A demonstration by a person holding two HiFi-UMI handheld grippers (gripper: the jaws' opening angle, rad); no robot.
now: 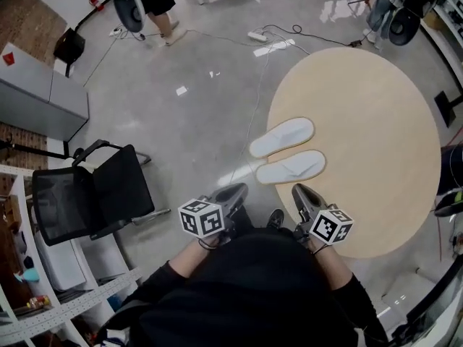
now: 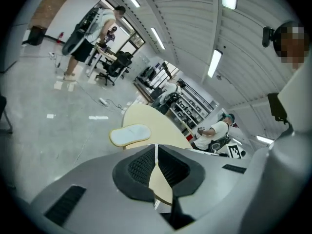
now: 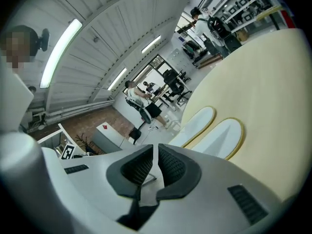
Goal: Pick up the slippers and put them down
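Slippers (image 1: 291, 167) lie crosswise just ahead of the right gripper (image 1: 298, 189), farther from the left gripper (image 1: 239, 188); both grippers' fingers are pressed together, empty.

Item: I logged slippers (image 1: 291, 167), soft white cloth, on matt pale wood table (image 1: 362, 107); floor (image 1: 188, 114) around table was glossy grey.
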